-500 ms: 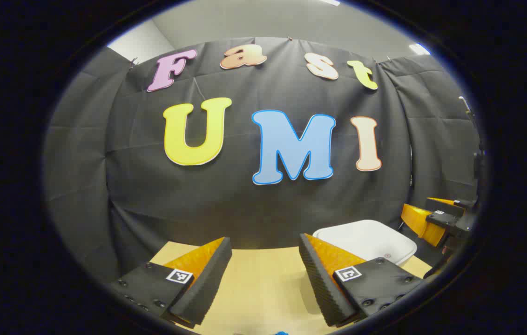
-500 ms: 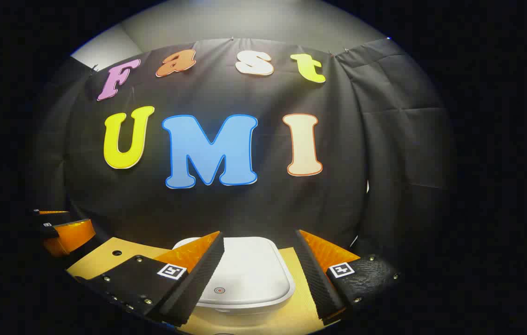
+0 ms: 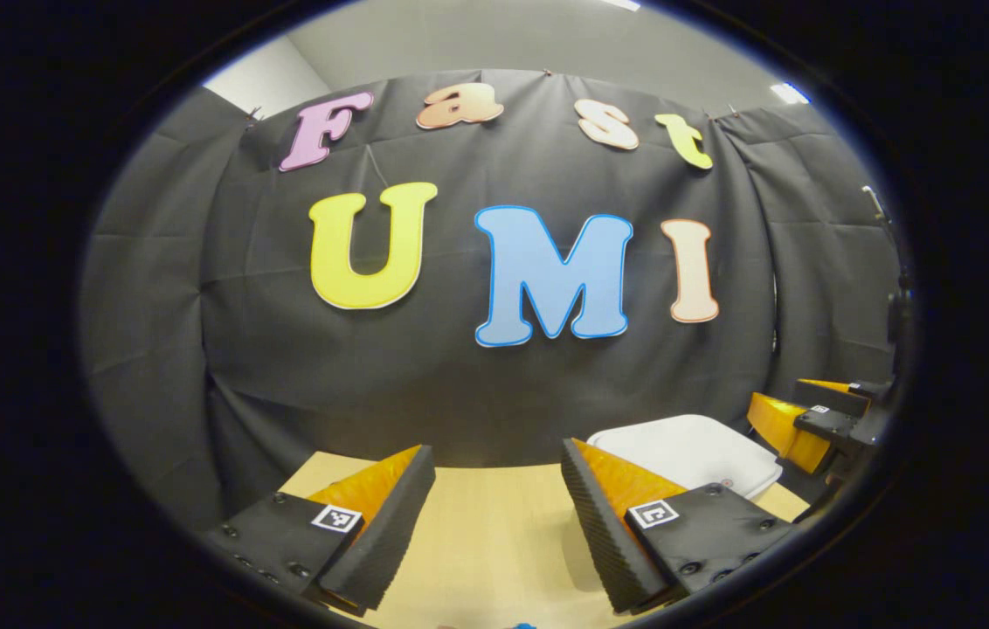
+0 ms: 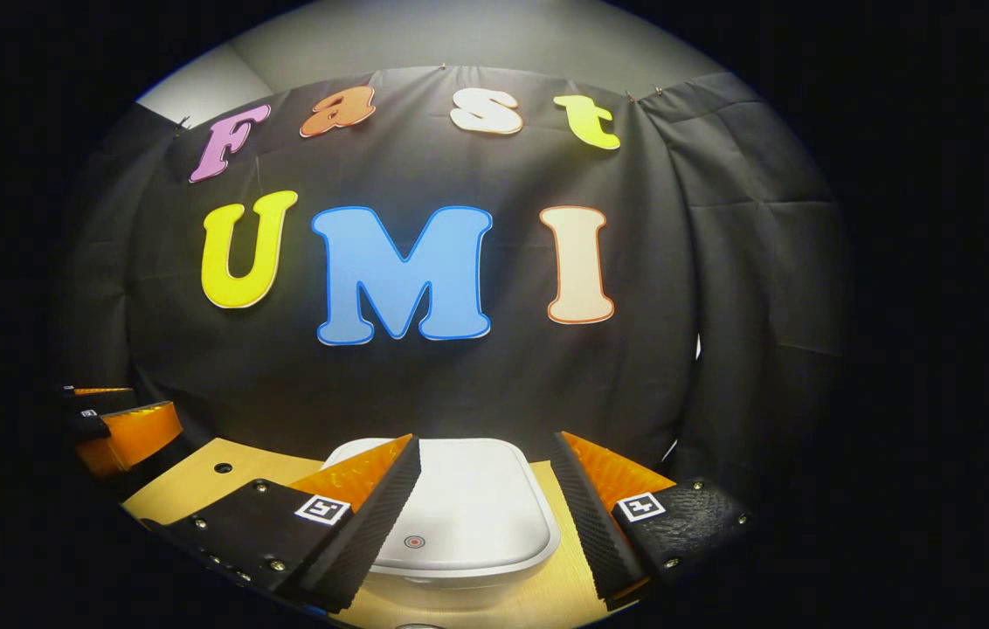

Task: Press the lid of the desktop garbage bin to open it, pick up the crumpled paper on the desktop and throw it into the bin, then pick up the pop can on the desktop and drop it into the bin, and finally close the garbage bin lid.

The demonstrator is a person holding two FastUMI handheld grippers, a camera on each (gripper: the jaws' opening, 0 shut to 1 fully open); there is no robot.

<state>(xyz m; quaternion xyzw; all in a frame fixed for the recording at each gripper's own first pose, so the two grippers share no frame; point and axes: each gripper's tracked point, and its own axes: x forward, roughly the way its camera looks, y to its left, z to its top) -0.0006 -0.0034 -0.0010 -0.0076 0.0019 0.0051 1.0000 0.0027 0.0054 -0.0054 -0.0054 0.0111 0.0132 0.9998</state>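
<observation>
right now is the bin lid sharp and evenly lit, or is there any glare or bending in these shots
Right gripper view: the bin lid is sharp, brightly and evenly lit, with no strong glare. Left gripper view: the lid sits near the rim, slightly bent by the fisheye, and the table has soft shadows beside the fingers.

No legible text or numbers. Square black-and-white coded markers (image 4: pixel 321 509) sit on each gripper finger; a small red ring symbol (image 4: pixel 413 542) marks the bin lid (image 4: pixel 468 498).

White garbage bin (image 4: pixel 459 515), lid closed, upright on the desktop (image 3: pixel 494 542).
</observation>
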